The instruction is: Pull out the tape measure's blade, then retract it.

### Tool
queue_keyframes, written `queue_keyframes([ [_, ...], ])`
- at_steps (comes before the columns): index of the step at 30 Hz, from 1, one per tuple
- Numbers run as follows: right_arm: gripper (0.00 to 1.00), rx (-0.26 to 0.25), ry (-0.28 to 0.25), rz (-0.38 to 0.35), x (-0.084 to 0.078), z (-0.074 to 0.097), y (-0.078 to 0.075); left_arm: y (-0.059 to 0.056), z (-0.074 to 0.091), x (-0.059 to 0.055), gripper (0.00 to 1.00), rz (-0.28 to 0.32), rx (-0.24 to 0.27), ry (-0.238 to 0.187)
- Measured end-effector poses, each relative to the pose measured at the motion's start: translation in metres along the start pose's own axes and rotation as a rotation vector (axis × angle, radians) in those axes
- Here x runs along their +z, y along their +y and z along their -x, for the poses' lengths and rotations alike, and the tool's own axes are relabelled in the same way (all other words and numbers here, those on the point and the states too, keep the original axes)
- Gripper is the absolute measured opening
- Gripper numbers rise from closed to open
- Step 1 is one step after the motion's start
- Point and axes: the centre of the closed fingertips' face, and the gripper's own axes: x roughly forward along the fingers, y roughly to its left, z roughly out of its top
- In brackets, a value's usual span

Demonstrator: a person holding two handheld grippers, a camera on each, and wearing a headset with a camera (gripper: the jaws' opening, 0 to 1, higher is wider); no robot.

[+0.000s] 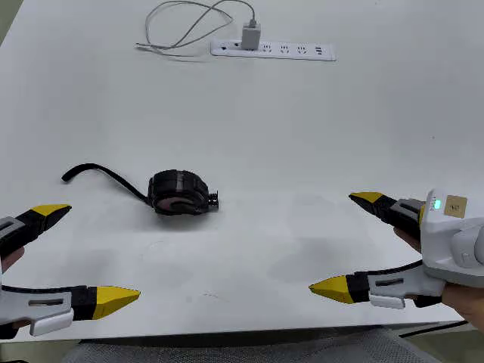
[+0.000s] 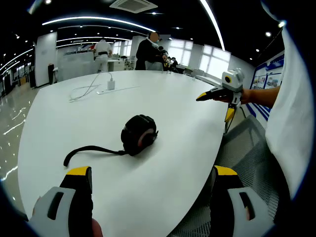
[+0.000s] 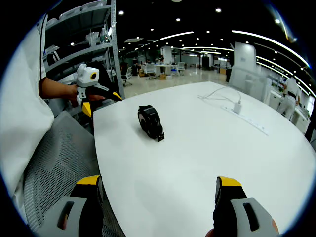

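On the counter [image 1: 302,136], the tape measure [image 1: 178,193] sits ahead of the left hand-held gripper [image 1: 103,250] and right hand-held gripper [image 1: 331,242], both wide open and empty. It looks dense, rubber-cased; I'd clamp the body and pinch the thin hook [image 1: 214,200].

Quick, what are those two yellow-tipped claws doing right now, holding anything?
Left hand-held gripper: open, holding nothing.
Right hand-held gripper: open, holding nothing.
The tape measure lies between them, untouched.
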Motion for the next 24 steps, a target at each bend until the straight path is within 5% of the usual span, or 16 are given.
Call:
queue_keyframes([
  [24,0.94,-0.001,-0.008,-0.004,0.0058,-0.0016,0.0001,0.0031,0.0001,0.0041,0.99,0.009,0.003,-0.021],
])
